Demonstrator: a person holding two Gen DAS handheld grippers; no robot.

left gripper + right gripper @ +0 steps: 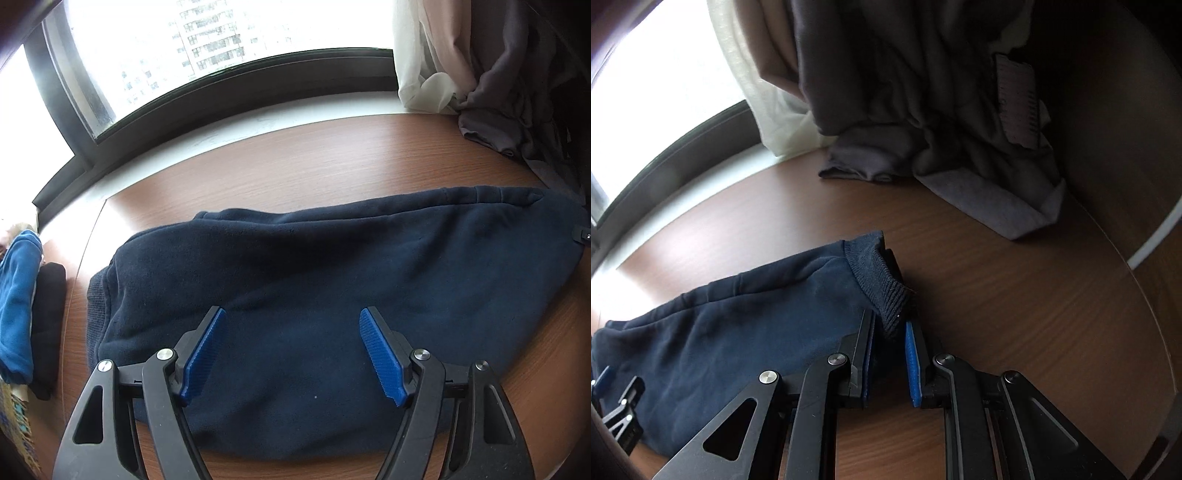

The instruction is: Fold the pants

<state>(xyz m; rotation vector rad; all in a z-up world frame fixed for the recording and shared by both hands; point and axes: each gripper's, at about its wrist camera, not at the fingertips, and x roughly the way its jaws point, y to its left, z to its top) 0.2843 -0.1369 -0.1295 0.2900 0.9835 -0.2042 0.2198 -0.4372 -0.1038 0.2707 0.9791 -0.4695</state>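
Observation:
Navy pants (314, 277) lie folded in a long band across the brown wooden table (295, 162). My left gripper (291, 319) hovers over the near half of the pants, its blue pads spread wide with nothing pinched between them. In the right wrist view the same pants (746, 325) run off to the left. Their ribbed cuff (886, 291) sits at the right end and is raised a little. My right gripper (888, 326) is shut on this cuff, with the dark knit squeezed between its pads.
Grey cloth (960, 155) and pale curtains (768, 110) hang down onto the table's far right corner. A window with a dark frame (236, 92) runs along the far edge. Blue and black garments (22, 302) lie beyond the table's left edge. Bare wood (1034, 314) lies right of the cuff.

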